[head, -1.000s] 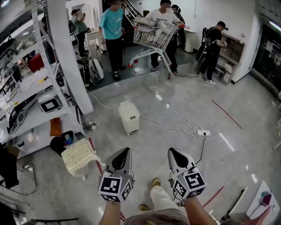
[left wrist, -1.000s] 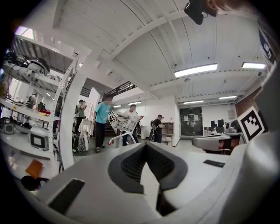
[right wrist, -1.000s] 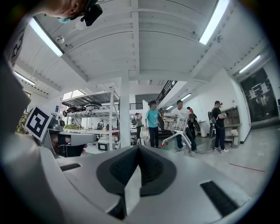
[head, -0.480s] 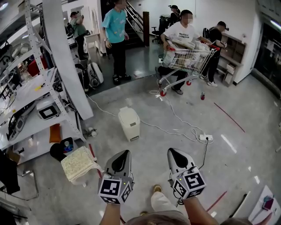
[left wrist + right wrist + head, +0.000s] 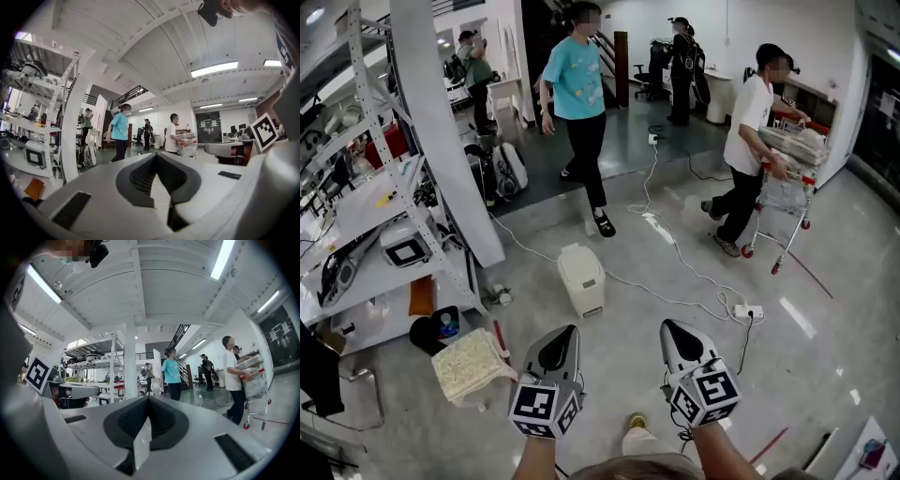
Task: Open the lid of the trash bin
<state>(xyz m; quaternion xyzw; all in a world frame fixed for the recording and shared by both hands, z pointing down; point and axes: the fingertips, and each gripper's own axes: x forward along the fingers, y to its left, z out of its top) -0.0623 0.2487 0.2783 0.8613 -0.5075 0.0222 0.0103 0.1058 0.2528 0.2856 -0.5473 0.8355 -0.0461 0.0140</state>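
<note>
A small cream trash bin (image 5: 582, 278) stands on the grey floor with its lid down, in the head view ahead of both grippers. My left gripper (image 5: 566, 331) is held low, a short way before the bin, its jaws shut with nothing between them. My right gripper (image 5: 669, 326) hangs beside it to the right, also shut and empty. In the left gripper view the closed jaws (image 5: 156, 155) hide the bin. The right gripper view likewise shows only closed jaws (image 5: 148, 399) and the room beyond.
A white pillar (image 5: 441, 122) and metal shelving (image 5: 366, 216) stand at left. A woven cushion (image 5: 469, 364) lies near my left gripper. A cable and power strip (image 5: 748, 310) cross the floor. A person in teal (image 5: 578, 103) walks just behind the bin; another pushes a cart (image 5: 787, 178) at right.
The person in teal has walked closer to the bin. The person with the shopping cart has moved to the right. Both grippers stay shut in the same place.
</note>
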